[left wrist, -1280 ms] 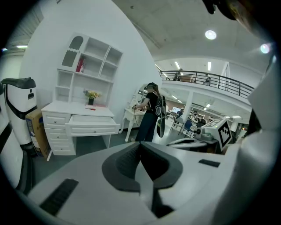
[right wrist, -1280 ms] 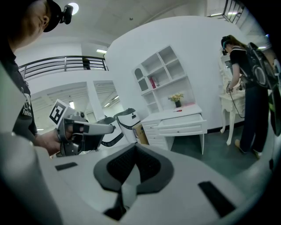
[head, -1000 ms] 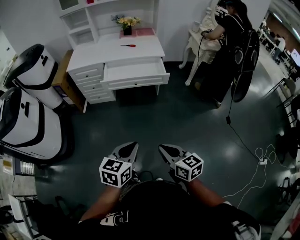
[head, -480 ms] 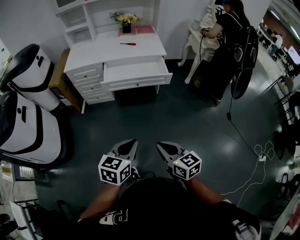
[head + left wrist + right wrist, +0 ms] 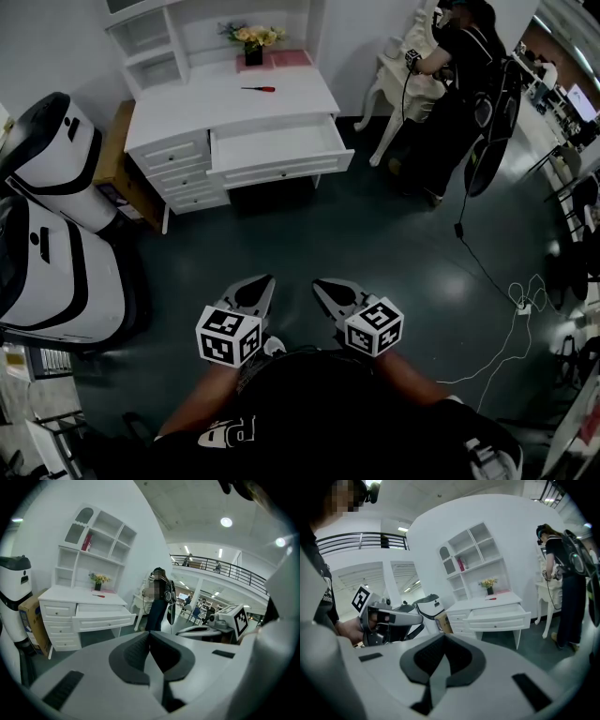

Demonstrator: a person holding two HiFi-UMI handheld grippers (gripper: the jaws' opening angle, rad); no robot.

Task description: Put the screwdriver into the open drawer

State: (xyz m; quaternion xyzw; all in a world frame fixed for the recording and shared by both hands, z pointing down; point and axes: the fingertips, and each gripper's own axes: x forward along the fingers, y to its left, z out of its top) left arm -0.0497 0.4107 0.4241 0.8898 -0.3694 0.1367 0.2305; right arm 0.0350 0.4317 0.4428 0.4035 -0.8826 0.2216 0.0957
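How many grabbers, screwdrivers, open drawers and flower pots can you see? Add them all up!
Grippers: 2 (left gripper, right gripper)
Screwdriver: 1
Open drawer: 1
Flower pot: 1
Total: 5

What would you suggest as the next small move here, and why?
Probably step closer to the desk: the screwdriver lies on its top behind the open drawer, while the left gripper and right gripper, both shut and empty, are well short of it.
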